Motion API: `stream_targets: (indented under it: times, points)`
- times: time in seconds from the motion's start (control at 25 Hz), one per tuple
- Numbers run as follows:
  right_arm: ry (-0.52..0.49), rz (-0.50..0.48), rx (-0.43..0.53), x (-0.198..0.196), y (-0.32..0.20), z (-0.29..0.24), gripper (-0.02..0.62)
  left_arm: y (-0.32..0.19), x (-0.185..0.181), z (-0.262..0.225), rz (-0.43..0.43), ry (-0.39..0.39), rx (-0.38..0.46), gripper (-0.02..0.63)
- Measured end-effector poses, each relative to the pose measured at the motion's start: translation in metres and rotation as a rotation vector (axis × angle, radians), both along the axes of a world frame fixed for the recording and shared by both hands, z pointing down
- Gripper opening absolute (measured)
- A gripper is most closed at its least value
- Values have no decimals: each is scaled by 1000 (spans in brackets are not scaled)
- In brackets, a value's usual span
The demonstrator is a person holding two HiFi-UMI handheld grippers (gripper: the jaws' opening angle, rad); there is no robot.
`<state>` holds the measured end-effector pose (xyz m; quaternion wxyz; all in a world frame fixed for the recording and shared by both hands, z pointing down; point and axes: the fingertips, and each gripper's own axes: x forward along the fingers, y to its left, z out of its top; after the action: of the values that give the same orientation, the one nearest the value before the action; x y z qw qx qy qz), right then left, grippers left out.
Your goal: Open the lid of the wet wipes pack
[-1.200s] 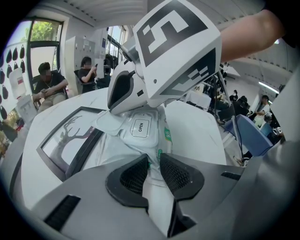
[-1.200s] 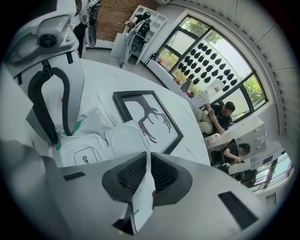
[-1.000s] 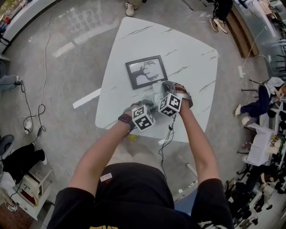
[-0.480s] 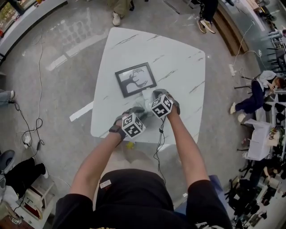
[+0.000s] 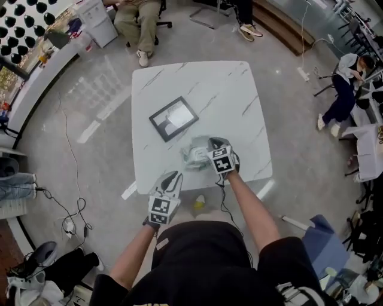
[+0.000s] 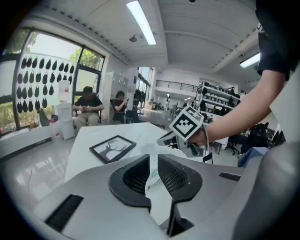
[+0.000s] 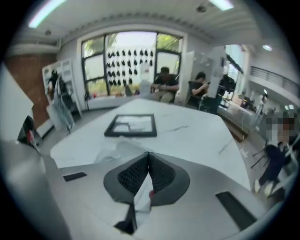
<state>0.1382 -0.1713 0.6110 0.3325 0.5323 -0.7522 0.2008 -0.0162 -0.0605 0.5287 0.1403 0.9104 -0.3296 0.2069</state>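
Observation:
The wet wipes pack (image 5: 192, 156) lies crumpled on the white marble table (image 5: 227, 101), near its front edge. My right gripper (image 5: 208, 145) sits at the pack's right side, jaws shut. In the right gripper view the tips (image 7: 148, 153) meet just behind the pack (image 7: 115, 149); whether any film is pinched I cannot tell. My left gripper (image 5: 173, 176) is drawn back over the table's front edge, clear of the pack. Its jaws (image 6: 153, 157) are closing with a narrow gap left and nothing between them. It looks towards the right gripper (image 6: 161, 139).
A black picture frame (image 5: 173, 118) lies behind the pack, also seen in both gripper views (image 6: 112, 147) (image 7: 131, 125). A small yellow thing (image 5: 198, 203) lies on the floor by the front edge. A seated person (image 5: 139, 18) is beyond the far side. Cables (image 5: 72, 197) trail at left.
My left gripper has left the pack and pulled back and up towards my body. The right gripper has rolled and shifted a little while staying at the pack.

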Motion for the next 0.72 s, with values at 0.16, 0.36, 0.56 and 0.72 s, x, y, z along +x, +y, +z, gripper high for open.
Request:
stream_targets:
  times: [0.16,0.36,0.56,0.72]
  points:
    - [-162,160,239,30,62,-92,2,22,-9,-58,-33,79,66,34]
    - [-217,220,384,51,147,-162,2,47,-2,-93,-25,106,99,18]
    - [-204,238,466,54,204,-198,2,52,-1,-109,-35,97,140,18]
    - [-164,250,502,60,221,-203,2,52,4,-108,-29,110,129,18]
